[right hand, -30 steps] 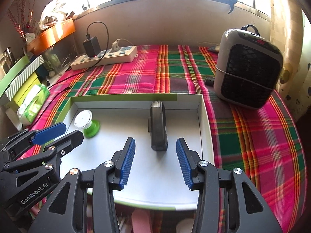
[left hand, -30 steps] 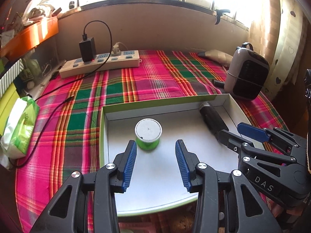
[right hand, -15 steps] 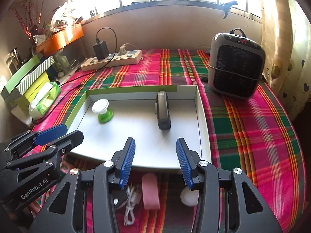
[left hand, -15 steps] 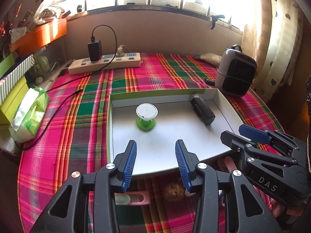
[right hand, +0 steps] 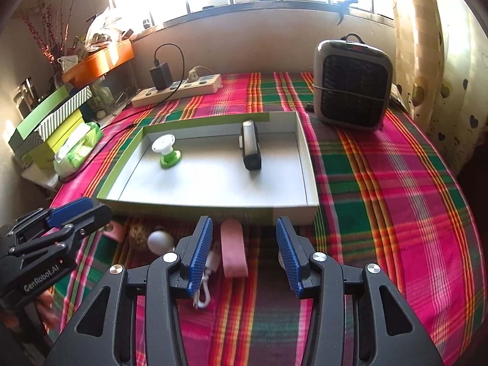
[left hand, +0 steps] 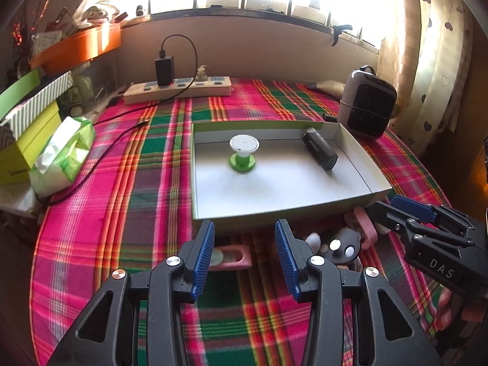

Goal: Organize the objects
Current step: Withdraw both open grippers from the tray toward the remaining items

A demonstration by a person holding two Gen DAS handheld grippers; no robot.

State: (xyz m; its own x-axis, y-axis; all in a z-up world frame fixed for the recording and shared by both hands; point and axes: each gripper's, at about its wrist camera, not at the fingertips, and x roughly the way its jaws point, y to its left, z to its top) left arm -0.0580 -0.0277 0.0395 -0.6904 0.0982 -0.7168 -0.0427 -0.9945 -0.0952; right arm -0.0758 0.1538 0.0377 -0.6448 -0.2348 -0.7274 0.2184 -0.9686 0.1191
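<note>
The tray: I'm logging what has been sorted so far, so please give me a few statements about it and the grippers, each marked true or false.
1. A green and white spool stands inside the tray. True.
2. The dark cylinder-shaped object lies on the cloth outside the tray. False: it lies inside the tray, near its far wall.
3. The right gripper is clamped on the pink object. False: its jaws stand apart and the pink object lies on the cloth below them.
4. The left gripper holds nothing. True.
5. Several small items lie on the cloth in front of the tray's near wall. True.
</note>
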